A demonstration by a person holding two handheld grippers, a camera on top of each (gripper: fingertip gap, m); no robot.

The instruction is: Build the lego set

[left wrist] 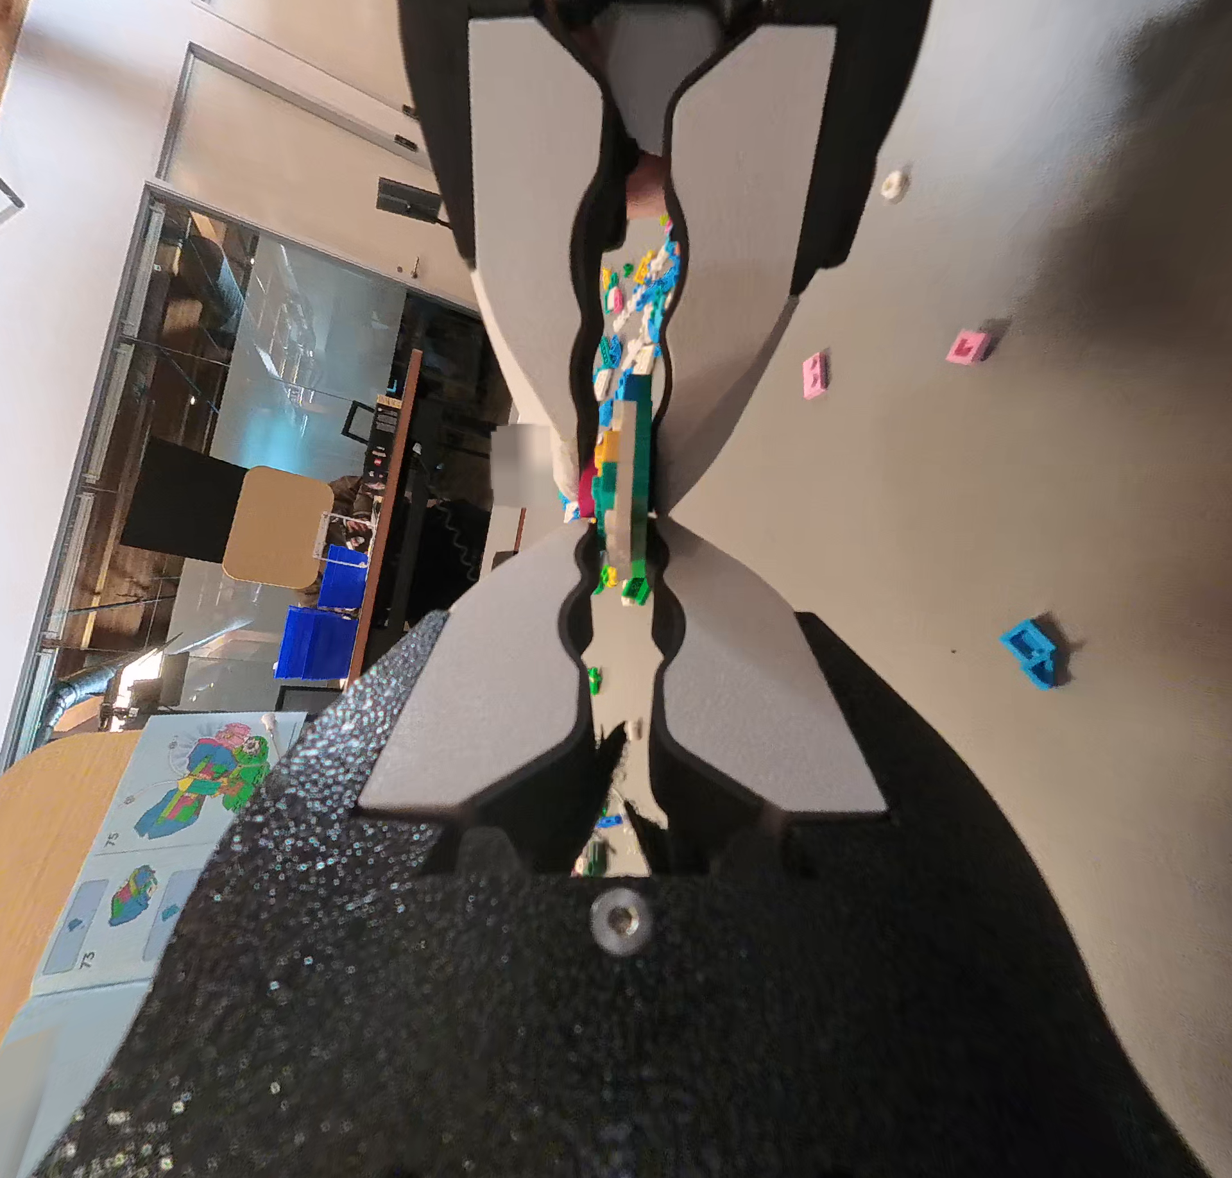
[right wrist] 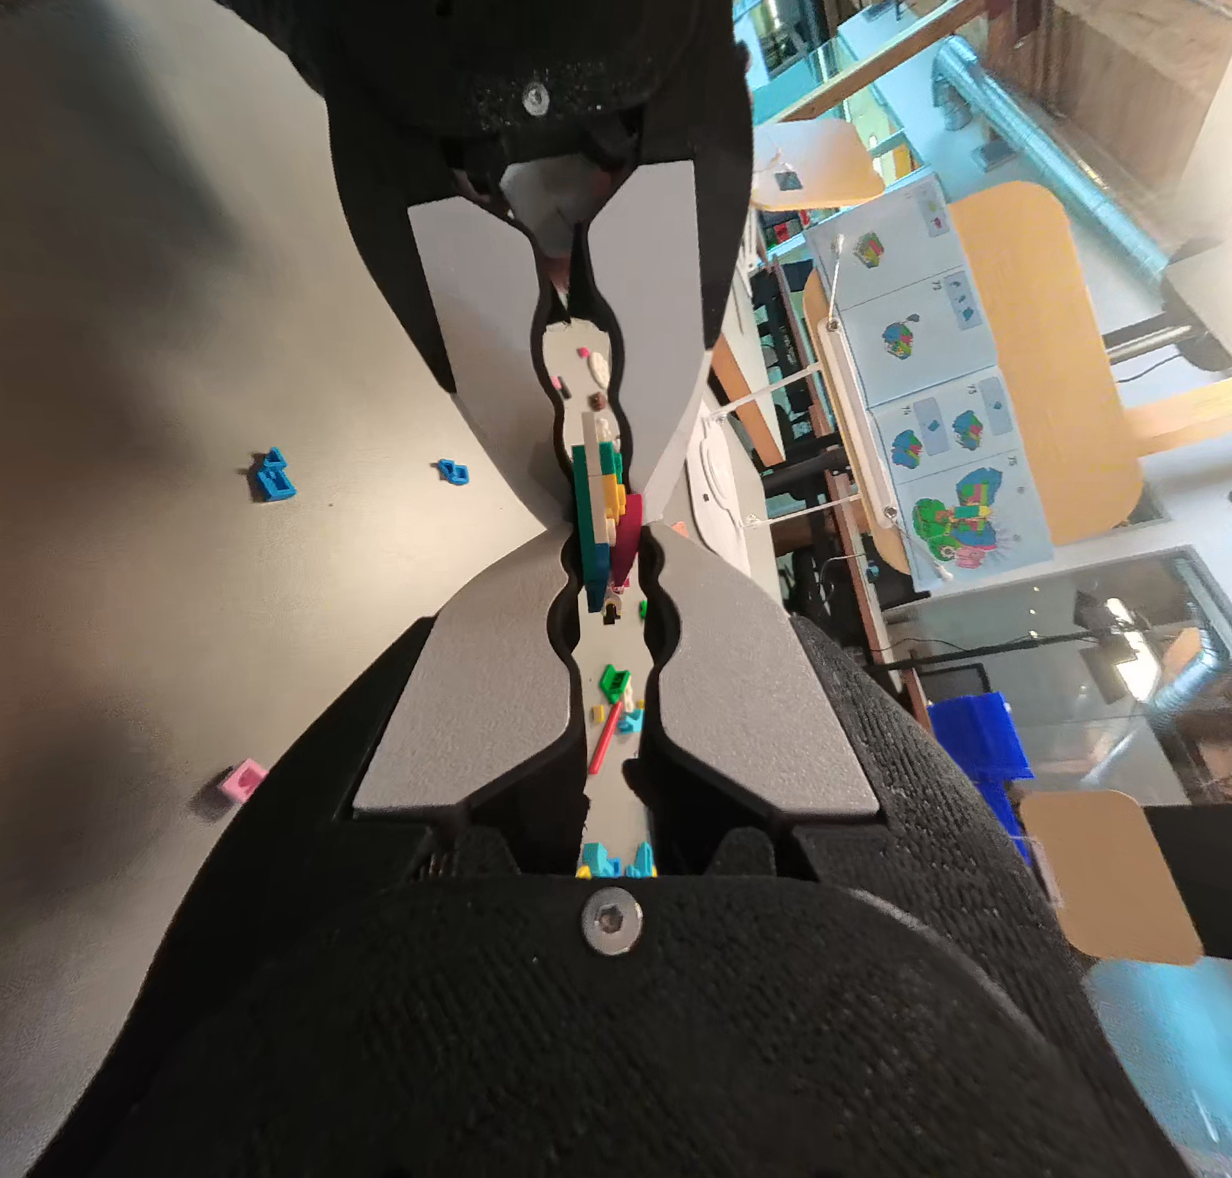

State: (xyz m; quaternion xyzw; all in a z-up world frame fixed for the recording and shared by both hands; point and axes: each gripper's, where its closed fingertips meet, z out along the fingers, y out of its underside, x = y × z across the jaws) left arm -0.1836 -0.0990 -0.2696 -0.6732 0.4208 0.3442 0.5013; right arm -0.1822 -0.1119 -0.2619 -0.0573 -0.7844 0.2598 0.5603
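Left gripper [left wrist: 623, 533] jaws pinched the lego build [left wrist: 623, 479] at frame centre; right gripper [right wrist: 603, 546] jaws pinched it from the opposite end, tips facing. Loose blue brick [left wrist: 1032, 653] and pink brick [left wrist: 968, 347] lay on the grey tabletop [left wrist: 933, 513], frame right. Instruction booklet [right wrist: 947, 399] w/ printed steps stood upper right in the right wrist view.

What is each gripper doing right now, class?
Left gripper: closed on the lego model, facing the right gripper.
Right gripper: closed on the same lego model from the other end.
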